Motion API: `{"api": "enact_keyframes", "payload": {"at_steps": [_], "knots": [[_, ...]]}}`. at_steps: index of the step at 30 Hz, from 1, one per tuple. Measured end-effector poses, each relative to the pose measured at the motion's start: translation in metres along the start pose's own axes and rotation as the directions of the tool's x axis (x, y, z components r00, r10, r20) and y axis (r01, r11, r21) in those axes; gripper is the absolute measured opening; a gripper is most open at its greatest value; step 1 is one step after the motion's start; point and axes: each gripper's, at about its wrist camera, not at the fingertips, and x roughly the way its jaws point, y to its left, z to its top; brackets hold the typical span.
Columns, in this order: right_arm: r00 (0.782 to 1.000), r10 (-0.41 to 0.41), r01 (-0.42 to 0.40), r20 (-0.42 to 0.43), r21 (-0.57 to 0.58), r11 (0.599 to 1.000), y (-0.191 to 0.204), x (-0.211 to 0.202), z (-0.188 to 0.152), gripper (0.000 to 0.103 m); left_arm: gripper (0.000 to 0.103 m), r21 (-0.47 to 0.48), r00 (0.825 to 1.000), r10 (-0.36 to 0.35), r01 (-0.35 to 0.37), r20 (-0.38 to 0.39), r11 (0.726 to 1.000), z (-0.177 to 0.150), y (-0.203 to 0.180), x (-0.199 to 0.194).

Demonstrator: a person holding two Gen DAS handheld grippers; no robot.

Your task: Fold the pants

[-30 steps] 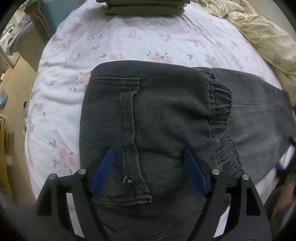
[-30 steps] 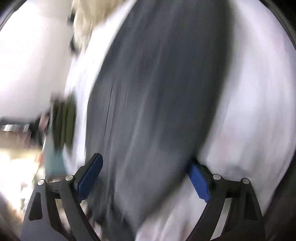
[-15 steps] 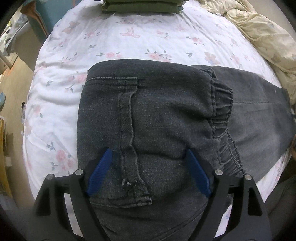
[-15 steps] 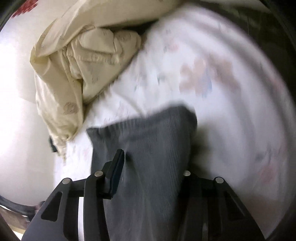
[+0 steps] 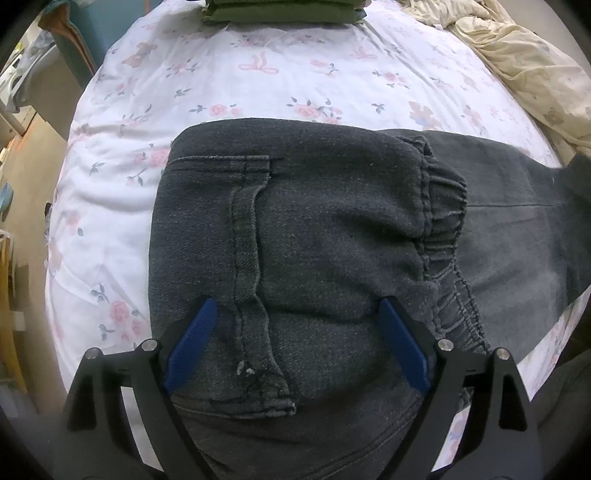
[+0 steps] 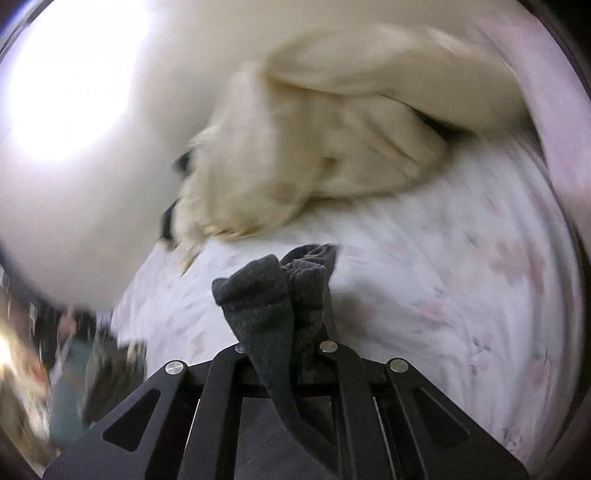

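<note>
Pants (image 5: 325, 258), dark grey, lie folded on the floral bed sheet (image 5: 258, 74), nearer than the green folded stack (image 5: 284, 11). Left hand-held gripper (image 5: 295, 347) hangs above the pants, jaws wide and just widening, gripping nothing. Right hand-held gripper (image 6: 291, 343) has just clamped onto a bunched pant end (image 6: 280, 291), lifted off the sheet.

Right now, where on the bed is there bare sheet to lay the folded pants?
Bare sheet runs between the pants and the green stack at the far edge, plus a strip left of the pants. The right side is crowded by the pant legs and the cream blanket.
</note>
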Motion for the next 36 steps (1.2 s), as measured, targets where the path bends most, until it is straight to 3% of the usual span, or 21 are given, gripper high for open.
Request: {"api": "enact_keyframes", "payload": {"at_steps": [5, 7, 11, 12, 13, 14, 15, 16, 17, 19, 20, 21, 23, 27, 29, 30, 31, 34, 36], "knots": [[0.984, 0.151, -0.163, -0.094, -0.139, 0.977, 0.072, -0.029, -0.025, 0.006, 0.088, 0.005, 1.0, 0.003, -0.003, 0.002, 1.0, 0.0, 0.0, 0.0], [0.962, 0.23, -0.254, -0.149, -0.172, 0.952, 0.104, -0.044, -0.045, 0.006, 0.088, 0.003, 1.0, 0.004, -0.004, 0.0, 1.0, -0.001, -0.001, 0.0], [0.88, 0.349, -0.437, -0.323, -0.262, 0.86, 0.16, -0.069, -0.114, 0.006, 0.089, -0.001, 1.0, 0.002, -0.002, -0.006, 1.0, 0.0, -0.002, 0.0], [0.852, 0.344, -0.479, -0.394, -0.323, 0.816, 0.174, -0.072, -0.143, 0.005, 0.089, -0.002, 1.0, -0.002, 0.002, -0.006, 1.0, 0.0, -0.002, 0.0], [0.84, 0.316, -0.497, -0.441, -0.389, 0.776, 0.183, -0.073, -0.165, 0.005, 0.089, -0.001, 1.0, -0.005, 0.005, -0.006, 1.0, 0.0, -0.001, 0.0], [0.823, 0.264, -0.513, -0.502, -0.462, 0.723, 0.19, -0.07, -0.192, 0.005, 0.089, 0.001, 1.0, -0.01, 0.01, -0.007, 1.0, 0.0, 0.0, -0.001], [0.788, 0.16, -0.535, -0.594, -0.532, 0.657, 0.193, -0.063, -0.23, 0.006, 0.089, 0.003, 1.0, -0.015, 0.015, -0.007, 1.0, 0.0, 0.001, -0.001], [0.763, 0.102, -0.544, -0.639, -0.549, 0.634, 0.19, -0.06, -0.251, 0.011, 0.089, 0.004, 1.0, -0.017, 0.017, -0.006, 1.0, 0.0, 0.002, -0.001], [0.724, 0.036, -0.553, -0.689, -0.548, 0.627, 0.183, -0.056, -0.276, 0.014, 0.089, 0.005, 1.0, -0.018, 0.019, -0.005, 1.0, -0.001, 0.003, -0.002], [0.673, -0.051, -0.551, -0.738, -0.546, 0.631, 0.171, -0.053, -0.3, 0.03, 0.089, 0.008, 1.0, -0.019, 0.019, -0.005, 1.0, -0.002, 0.003, -0.002], [0.651, -0.066, -0.56, -0.756, -0.537, 0.631, 0.169, -0.052, -0.303, 0.034, 0.089, 0.007, 1.0, -0.019, 0.019, -0.007, 1.0, -0.002, 0.003, -0.002], [0.623, -0.074, -0.575, -0.779, -0.52, 0.632, 0.166, -0.053, -0.304, 0.048, 0.089, 0.004, 1.0, -0.02, 0.02, -0.008, 1.0, -0.002, 0.003, -0.003], [0.579, -0.052, -0.607, -0.814, -0.473, 0.639, 0.162, -0.058, -0.3, 0.052, 0.089, 0.0, 1.0, -0.019, 0.019, -0.013, 1.0, -0.001, 0.003, -0.003], [0.552, 0.0, -0.618, -0.834, -0.41, 0.671, 0.155, -0.066, -0.271, 0.053, 0.089, -0.026, 0.999, -0.038, 0.038, -0.016, 0.999, 0.003, 0.004, -0.008], [0.604, 0.046, -0.579, -0.796, -0.398, 0.711, 0.15, -0.068, -0.247, 0.053, 0.087, -0.041, 0.996, -0.087, 0.087, 0.005, 0.995, 0.005, 0.005, -0.018], [0.642, 0.069, -0.539, -0.764, -0.385, 0.749, 0.144, -0.065, -0.232, 0.053, 0.087, -0.04, 0.992, -0.123, 0.124, 0.03, 0.991, 0.007, 0.003, -0.028], [0.662, 0.086, -0.504, -0.745, -0.357, 0.787, 0.137, -0.061, -0.222, 0.053, 0.087, -0.031, 0.989, -0.142, 0.143, 0.045, 0.989, 0.009, 0.001, -0.033], [0.704, 0.1, -0.394, -0.703, -0.269, 0.879, 0.116, -0.044, -0.205, 0.053, 0.087, 0.033, 0.977, -0.196, 0.193, 0.087, 0.981, 0.023, -0.022, -0.05], [0.721, 0.093, -0.332, -0.686, -0.225, 0.916, 0.104, -0.035, -0.199, 0.053, 0.072, 0.083, 0.966, -0.251, 0.245, 0.068, 0.966, 0.038, -0.048, -0.051]]}}
